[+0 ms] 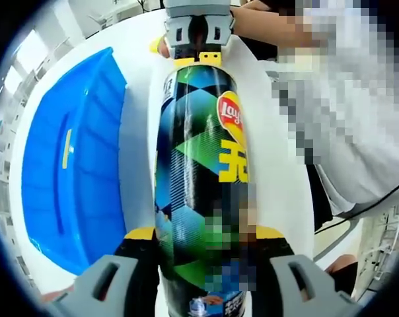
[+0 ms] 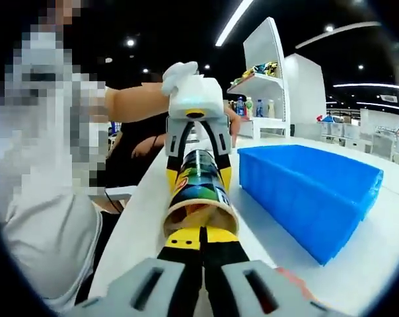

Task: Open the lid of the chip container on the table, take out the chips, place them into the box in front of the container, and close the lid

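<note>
While lying on its side along the white table (image 1: 137, 86), chip can (image 1: 199, 178) clamped around its lower body by left gripper (image 1: 203, 264), fingers (image 1: 140, 232) pinching it from both sides. Seen from the right gripper view, same can (image 2: 198, 181) open-mouthed and facing the camera, lid apparently already off, pale chips (image 2: 201, 216) visible inside the rim. Right gripper (image 2: 201, 239) poised at that mouth, its yellow-tipped fingers (image 2: 183, 239) pressed close together, seemingly nipping a chip at the lower lip, though too tight and too near to say for certain whether anything is held. In the left gripper view, right gripper (image 1: 198, 41) seen at the can's far end. Blue box (image 2: 308, 191) standing just beside the can on the table, nothing visible of its inside from this angle; in the left gripper view, box (image 1: 74, 165) showing a ridged blue face and no chips that can be made out. Judged so far: opening step likely done, extraction barely begun, transfer to the box and closing of the lid both left to do. Lid itself not made out anywhere. Can's base cut off at the bottom edge, part of its label blurred, a person's arm and clothing crowding one side.
</note>
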{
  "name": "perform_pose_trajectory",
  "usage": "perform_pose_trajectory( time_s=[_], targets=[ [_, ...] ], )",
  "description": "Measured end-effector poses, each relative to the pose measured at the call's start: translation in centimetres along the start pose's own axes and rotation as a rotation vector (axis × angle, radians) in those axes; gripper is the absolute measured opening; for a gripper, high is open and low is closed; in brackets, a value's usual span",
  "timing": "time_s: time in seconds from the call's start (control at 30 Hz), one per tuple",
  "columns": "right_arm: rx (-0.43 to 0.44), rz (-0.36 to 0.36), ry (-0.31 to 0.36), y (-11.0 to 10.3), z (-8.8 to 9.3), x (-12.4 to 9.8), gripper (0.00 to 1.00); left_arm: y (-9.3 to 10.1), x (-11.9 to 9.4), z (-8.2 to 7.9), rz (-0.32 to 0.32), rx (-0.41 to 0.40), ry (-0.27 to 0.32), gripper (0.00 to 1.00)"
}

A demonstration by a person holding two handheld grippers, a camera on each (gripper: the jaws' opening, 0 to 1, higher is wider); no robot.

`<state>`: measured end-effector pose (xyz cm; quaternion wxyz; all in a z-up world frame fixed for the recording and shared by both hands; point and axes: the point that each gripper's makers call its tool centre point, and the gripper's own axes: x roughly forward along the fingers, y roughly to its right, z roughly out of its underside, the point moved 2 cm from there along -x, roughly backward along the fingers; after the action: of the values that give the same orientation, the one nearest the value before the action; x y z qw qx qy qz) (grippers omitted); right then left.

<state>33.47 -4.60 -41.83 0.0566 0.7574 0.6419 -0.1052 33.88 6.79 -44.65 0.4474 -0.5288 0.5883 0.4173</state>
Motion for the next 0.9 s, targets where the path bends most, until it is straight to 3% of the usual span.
perform_pose_trajectory(
  time_s=[0.4,0.9],
  targets=[
    [0.019,0.011,0.009,0.5,0.1,-0.4,0.01,0.2,-0.1,0.0,0.006,0.005,-0.010,0.54],
    [0.053,0.073,0.028,1.5,0.7,-4.5,0.02,0.0,-0.1,0.1,0.002,0.043,-0.013,0.54]
  ],
)
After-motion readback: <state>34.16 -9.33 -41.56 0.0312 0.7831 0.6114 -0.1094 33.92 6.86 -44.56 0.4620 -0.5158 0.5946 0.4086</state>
